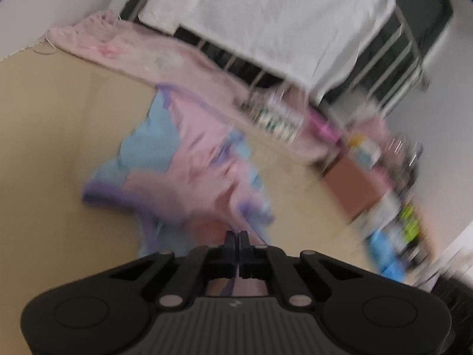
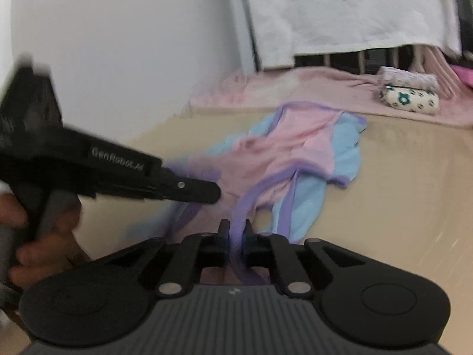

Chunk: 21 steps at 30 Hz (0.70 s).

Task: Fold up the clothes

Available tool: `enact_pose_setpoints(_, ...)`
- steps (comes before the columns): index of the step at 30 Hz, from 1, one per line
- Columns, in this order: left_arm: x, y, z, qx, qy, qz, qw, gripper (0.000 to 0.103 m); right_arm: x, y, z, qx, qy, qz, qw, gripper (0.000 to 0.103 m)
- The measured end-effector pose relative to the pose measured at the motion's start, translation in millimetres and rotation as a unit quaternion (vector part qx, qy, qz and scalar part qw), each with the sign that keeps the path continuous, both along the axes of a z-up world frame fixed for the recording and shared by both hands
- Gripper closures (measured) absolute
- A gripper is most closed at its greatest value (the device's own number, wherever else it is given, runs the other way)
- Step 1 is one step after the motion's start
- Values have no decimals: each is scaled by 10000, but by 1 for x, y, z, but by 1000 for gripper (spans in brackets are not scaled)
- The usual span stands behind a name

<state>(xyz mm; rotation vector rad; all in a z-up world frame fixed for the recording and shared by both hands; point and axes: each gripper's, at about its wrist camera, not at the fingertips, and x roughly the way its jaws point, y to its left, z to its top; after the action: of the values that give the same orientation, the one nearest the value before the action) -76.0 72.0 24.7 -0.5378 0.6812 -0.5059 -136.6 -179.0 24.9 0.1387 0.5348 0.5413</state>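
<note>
The left wrist view was smeared by motion, so the clutter along the far right edge of the tan mat (image 1: 59,136) could not be made out. One garment (image 2: 298,159), pink and blue with purple trim, lay crumpled near the mat's middle. The left gripper (image 1: 237,238) had its jaws pressed together on a thin fold of the garment's near edge. The right gripper (image 2: 236,227) was clamped on the purple trim. Two rolled bundles (image 2: 409,91) sat on one pink blanket (image 2: 266,88) at the far edge. A hand (image 2: 44,245) was partly cut off
</note>
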Motion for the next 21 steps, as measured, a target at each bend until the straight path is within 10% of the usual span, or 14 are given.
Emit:
enact_pose_setpoints(5, 38, 12, 48, -278, -448, 494, 9974, 103, 15, -31, 44, 960, -252, -198, 9949, 98)
enact_pose_setpoints(8, 80, 8, 56, 318, -456, 1239, 9907, 88, 50, -36, 53, 1059, -204, -772, 9912, 95)
enact_pose_setpoints(11, 104, 2, 50, 1375, 32, 1583, 9778, 76, 86, -32, 44, 443, 133, -1437, 9885, 77)
enact_pose_setpoints(17, -5, 17, 48, 1314, -744, 702, 9860, 35, 25, -32, 40, -443, -1024, -606, 9919, 71)
enact_pose_setpoints(21, -46, -35, 37, 2705, -1339, 676, 9510, 35, 13, 2, 15, -1767, -1144, -188, 9774, 71)
